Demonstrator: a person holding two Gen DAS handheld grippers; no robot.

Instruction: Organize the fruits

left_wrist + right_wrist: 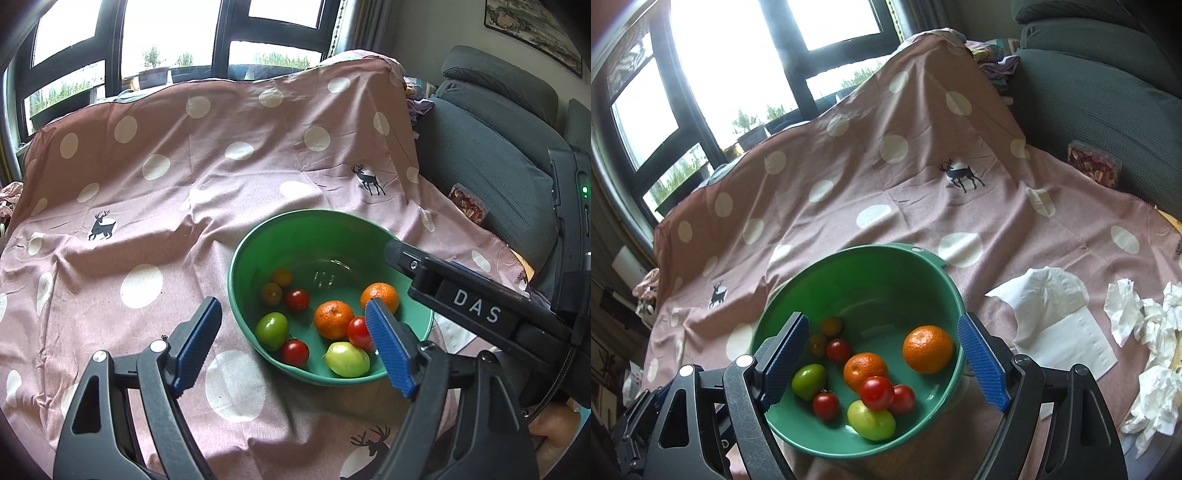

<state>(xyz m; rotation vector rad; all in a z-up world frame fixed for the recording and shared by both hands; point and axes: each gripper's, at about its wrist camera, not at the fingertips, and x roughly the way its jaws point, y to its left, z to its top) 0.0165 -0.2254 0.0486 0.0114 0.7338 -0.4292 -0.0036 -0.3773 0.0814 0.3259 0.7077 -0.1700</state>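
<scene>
A green bowl [314, 216] [868, 251] stands on a pink spotted cloth [184, 184]. Inside lie two mandarins [333, 319] [928, 349], several red cherry tomatoes [294, 352] [877, 393], a green tomato [272, 329] [808, 380], a yellow-green one [347, 359] [871, 421] and two small dark orange ones [281, 277]. My left gripper [291, 302] hangs open over the bowl's near left rim, holding nothing. My right gripper [882, 317] is open above the bowl, also with nothing in it. Its black body [476, 306] crosses the left wrist view at right.
White tissues, one flat [1056, 325] and several crumpled [1156, 332], lie right of the bowl. A grey sofa [498, 147] borders the cloth at right, with a packet of dried bits [1093, 166] beside it. A window runs behind. A hand [554, 424] shows at lower right.
</scene>
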